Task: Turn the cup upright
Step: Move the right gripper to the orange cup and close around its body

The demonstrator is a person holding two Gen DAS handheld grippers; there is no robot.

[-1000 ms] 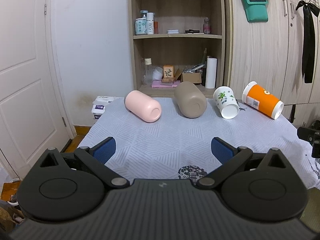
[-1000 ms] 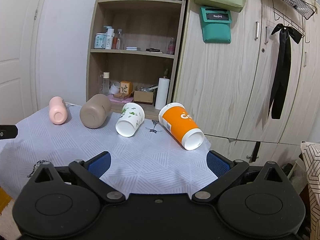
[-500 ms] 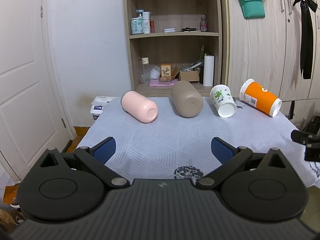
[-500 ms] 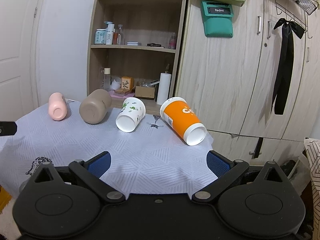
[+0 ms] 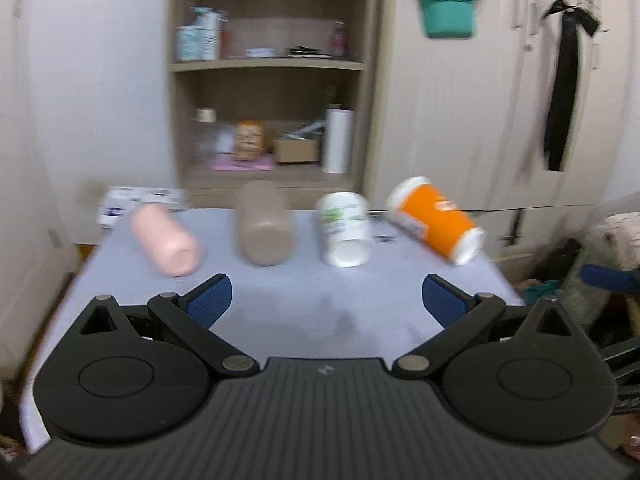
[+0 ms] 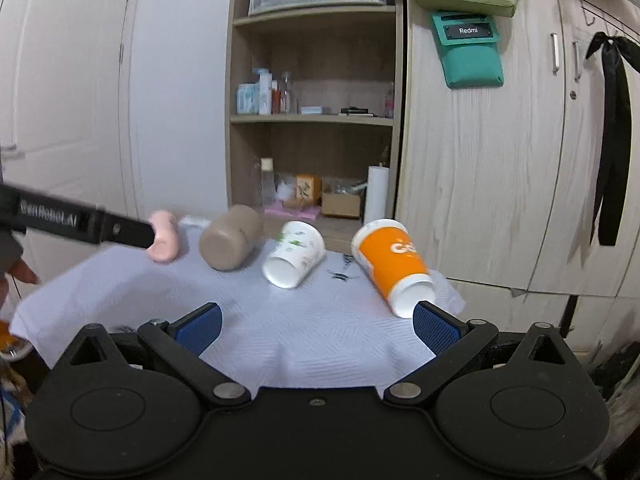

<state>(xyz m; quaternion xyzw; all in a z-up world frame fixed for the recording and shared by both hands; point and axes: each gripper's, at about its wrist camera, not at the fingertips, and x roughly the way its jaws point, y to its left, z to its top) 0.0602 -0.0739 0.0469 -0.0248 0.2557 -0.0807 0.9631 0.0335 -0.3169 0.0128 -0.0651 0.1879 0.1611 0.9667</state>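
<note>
Both the left gripper point(image 5: 325, 293) and right gripper point(image 6: 316, 322) gape, empty; orange cup point(image 6: 390, 264) lies near the table's point(image 6: 320, 340) right edge; left view blurred.

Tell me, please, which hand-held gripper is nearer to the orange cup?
Right. The right hand-held gripper has one blue fingertip almost beside the orange cup. The left hand-held gripper faces the row's middle, farther away.

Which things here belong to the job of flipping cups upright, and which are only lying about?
Job:
pink cup
brown cup
white leaf-print cup
orange cup
All four lie on their sides on the white tablecloth.

Lying about:
paper roll
teal pouch
black ribbon
</note>
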